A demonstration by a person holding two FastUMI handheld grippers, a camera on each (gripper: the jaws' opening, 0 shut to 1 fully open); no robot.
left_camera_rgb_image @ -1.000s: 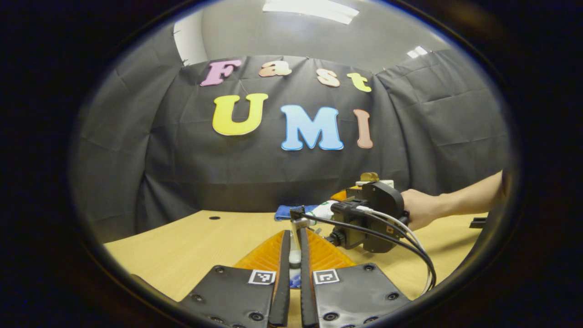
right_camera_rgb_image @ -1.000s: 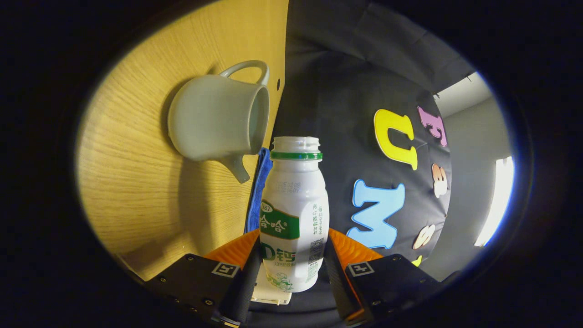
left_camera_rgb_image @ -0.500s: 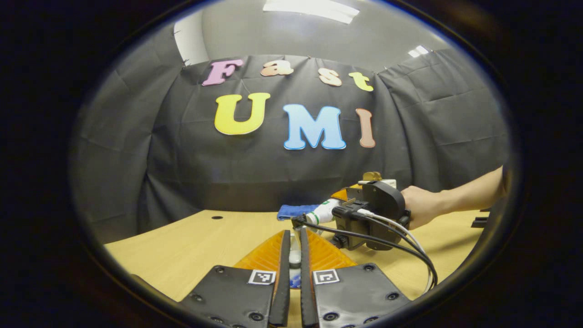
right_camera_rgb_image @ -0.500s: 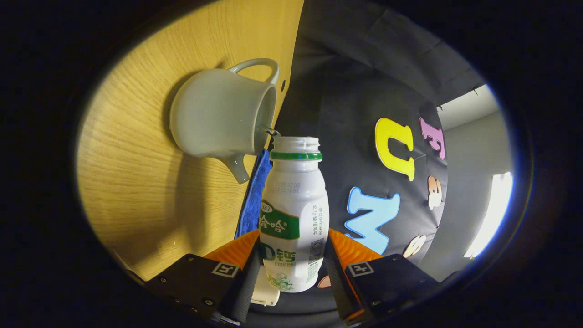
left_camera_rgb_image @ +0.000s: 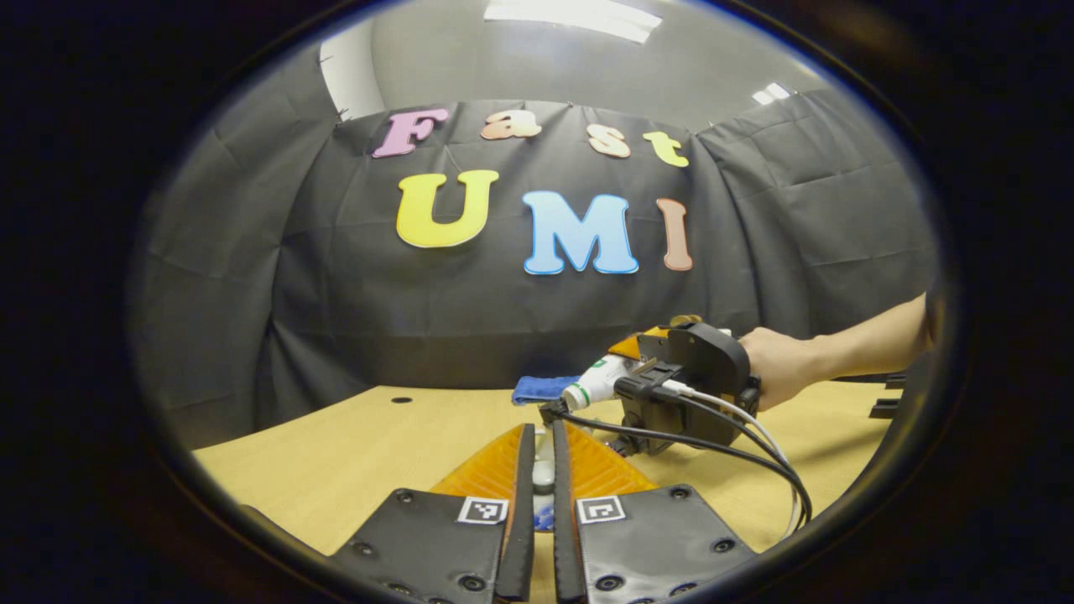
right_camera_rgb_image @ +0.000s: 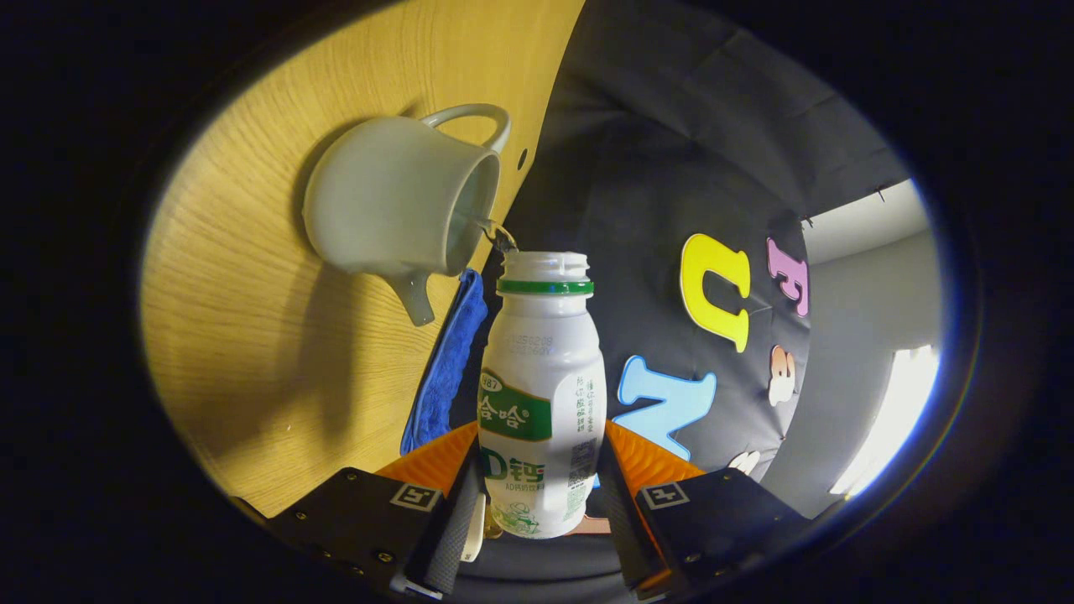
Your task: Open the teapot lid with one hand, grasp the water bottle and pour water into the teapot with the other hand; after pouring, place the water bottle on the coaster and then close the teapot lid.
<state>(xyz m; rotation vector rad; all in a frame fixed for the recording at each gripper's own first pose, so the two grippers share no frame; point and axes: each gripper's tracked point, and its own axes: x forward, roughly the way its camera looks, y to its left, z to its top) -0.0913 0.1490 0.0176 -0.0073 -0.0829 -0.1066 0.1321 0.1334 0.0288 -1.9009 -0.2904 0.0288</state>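
In the right gripper view my right gripper (right_camera_rgb_image: 541, 491) is shut on a white water bottle (right_camera_rgb_image: 541, 394) with a green neck ring and no cap. The bottle is tipped toward a pale grey-green teapot (right_camera_rgb_image: 386, 205) that stands lidless on the wooden table (right_camera_rgb_image: 252, 335). A thin stream of water (right_camera_rgb_image: 499, 236) runs from the bottle's mouth into the pot. In the left gripper view my left gripper (left_camera_rgb_image: 541, 432) is shut on a small pale knob, the teapot lid (left_camera_rgb_image: 543, 476). Beyond it a hand (left_camera_rgb_image: 776, 373) holds the right gripper (left_camera_rgb_image: 621, 369) and the tilted bottle (left_camera_rgb_image: 591, 383).
A blue cloth coaster (right_camera_rgb_image: 445, 369) lies on the table beside the teapot, by the booth's black wall; in the left gripper view the blue coaster (left_camera_rgb_image: 537, 388) lies behind the bottle. A black cable (left_camera_rgb_image: 738, 457) trails from the right gripper over the table. A small dark hole (left_camera_rgb_image: 401, 400) marks the tabletop.
The right gripper has tipped the bottle further and lifted a little; water now runs from its mouth into the teapot. The left gripper has stayed put with the lid.
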